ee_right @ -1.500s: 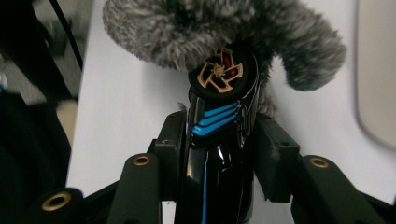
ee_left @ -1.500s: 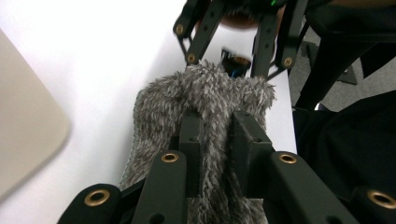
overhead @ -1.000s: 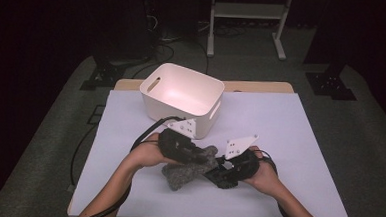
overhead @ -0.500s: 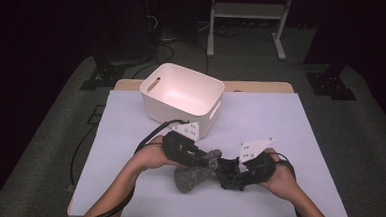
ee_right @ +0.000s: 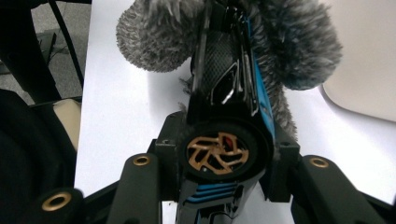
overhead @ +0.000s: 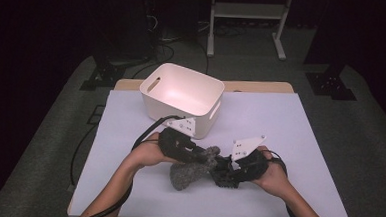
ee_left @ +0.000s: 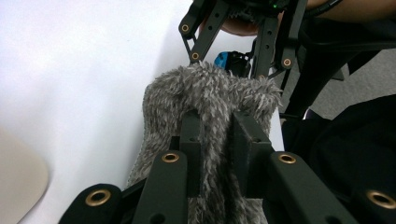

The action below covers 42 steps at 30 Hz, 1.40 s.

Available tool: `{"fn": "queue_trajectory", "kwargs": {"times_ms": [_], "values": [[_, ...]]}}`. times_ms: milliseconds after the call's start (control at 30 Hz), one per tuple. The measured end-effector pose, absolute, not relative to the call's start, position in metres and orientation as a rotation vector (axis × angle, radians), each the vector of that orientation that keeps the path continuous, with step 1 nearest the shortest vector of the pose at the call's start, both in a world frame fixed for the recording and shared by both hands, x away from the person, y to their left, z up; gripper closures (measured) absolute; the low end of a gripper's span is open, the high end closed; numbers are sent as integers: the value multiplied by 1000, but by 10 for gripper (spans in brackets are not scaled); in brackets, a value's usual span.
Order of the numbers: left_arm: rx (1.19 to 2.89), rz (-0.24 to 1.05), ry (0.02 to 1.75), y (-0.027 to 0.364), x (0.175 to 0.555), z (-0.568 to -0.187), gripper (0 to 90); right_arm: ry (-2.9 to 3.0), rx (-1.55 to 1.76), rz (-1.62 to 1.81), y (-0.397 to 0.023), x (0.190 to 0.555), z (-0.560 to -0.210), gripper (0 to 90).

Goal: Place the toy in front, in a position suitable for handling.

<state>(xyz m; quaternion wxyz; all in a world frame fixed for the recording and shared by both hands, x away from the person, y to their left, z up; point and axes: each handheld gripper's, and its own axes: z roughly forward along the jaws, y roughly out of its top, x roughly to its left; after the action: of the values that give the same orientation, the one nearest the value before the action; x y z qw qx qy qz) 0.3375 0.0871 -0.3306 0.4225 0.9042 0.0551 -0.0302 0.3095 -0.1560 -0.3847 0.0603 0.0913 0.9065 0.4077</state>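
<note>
Between hands: left tongs (ee_left: 217, 140) pinch grey fuzzy pouch (ee_left: 210, 93); right tongs (ee_right: 224, 154) clamp black-blue toy car (ee_right: 224, 84).

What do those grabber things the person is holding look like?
Each gripper, left and right, is black, with two jointed jaws pinned by brass-coloured rivets. Each carries a pale three-cornered plate on top and trails a black cable. The forearms show no sleeves.

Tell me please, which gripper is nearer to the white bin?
Left. The left gripper, shut on the grey furry cloth, sits just in front of the white bin. The right gripper, holding the black toy car, is farther toward the person.
</note>
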Motion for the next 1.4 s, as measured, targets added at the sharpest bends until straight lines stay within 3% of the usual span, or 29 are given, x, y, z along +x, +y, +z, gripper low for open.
{"fn": "queue_trajectory", "kwargs": {"times_ms": [533, 700, 900, 1033, 1400], "values": [[2289, -62, 122, 93, 333, -319, 754, 2785, 229, 1236, -132, 317, -381, 564], [2306, -44, 111, 88, 333, -317, 754, 2825, 200, 1102, -135, 312, -375, 472], [2290, -63, 99, 82, 334, -318, 753, 2812, 240, 1080, -151, 309, -370, 498], [2292, -63, 92, 78, 334, -317, 754, 2813, 244, 1120, -155, 309, -367, 596], [2242, -104, 114, 88, 337, -328, 751, 2814, 228, 1074, -157, 307, -365, 614]]}}
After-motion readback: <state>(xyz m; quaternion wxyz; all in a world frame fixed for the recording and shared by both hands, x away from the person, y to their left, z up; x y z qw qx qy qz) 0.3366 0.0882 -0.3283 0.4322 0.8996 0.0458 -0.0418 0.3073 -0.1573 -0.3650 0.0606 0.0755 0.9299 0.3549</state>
